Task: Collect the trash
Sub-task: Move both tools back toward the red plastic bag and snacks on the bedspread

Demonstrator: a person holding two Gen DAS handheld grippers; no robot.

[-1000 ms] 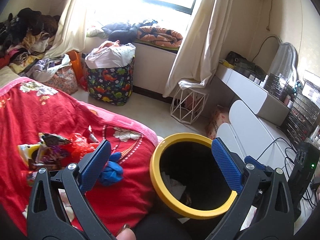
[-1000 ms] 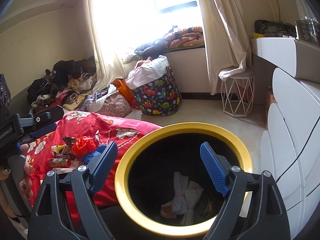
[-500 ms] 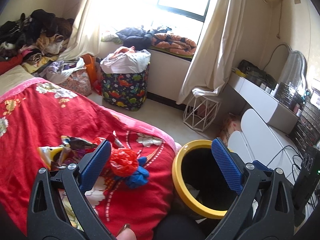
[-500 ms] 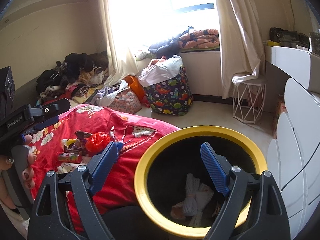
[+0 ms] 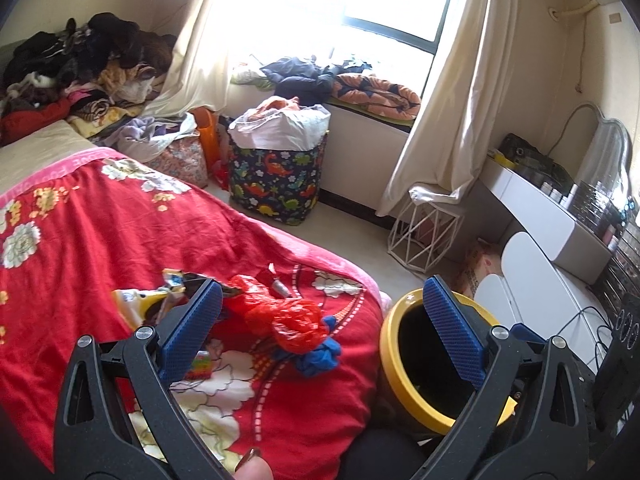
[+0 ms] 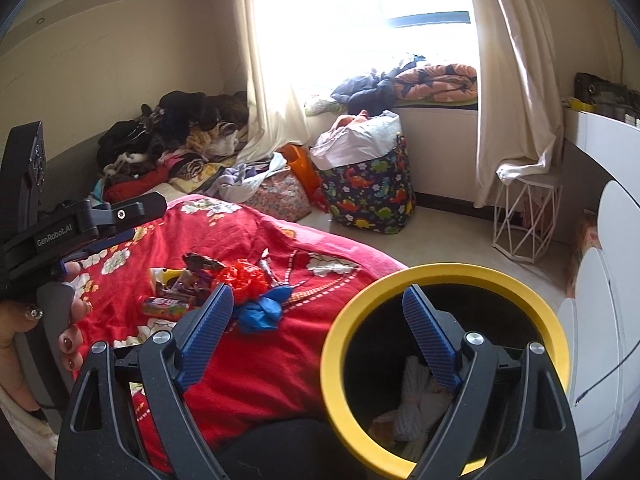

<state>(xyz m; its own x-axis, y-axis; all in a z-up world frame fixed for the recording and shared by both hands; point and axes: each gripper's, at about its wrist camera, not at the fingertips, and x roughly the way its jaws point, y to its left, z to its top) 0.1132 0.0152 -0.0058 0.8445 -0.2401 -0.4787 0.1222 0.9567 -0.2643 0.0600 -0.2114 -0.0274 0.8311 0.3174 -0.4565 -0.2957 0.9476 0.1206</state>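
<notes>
A pile of trash lies on the red blanket (image 5: 100,224): a crumpled red plastic bag (image 5: 288,316), a blue crumpled piece (image 5: 320,354), snack wrappers (image 5: 160,300) and a candy roll (image 6: 166,305). My left gripper (image 5: 320,328) is open and empty, just above the red bag. A black bin with a yellow rim (image 6: 444,364) stands beside the bed with white trash inside (image 6: 414,408); it also shows in the left wrist view (image 5: 404,380). My right gripper (image 6: 316,344) is open and empty, between the bin's rim and the bed. The left gripper's body (image 6: 72,232) shows at the right wrist view's left.
A dinosaur-print basket (image 5: 276,184) full of laundry stands by the window. A white wire stool (image 5: 424,232) stands under the curtain. White drawers and a desk (image 5: 548,216) are at the right with cables. Piled clothes (image 5: 76,68) lie at the bed's far end.
Both grippers have swung left, away from the bin and toward the trash pile on the bed. The left gripper now hangs over the red bag. Both stay open.
</notes>
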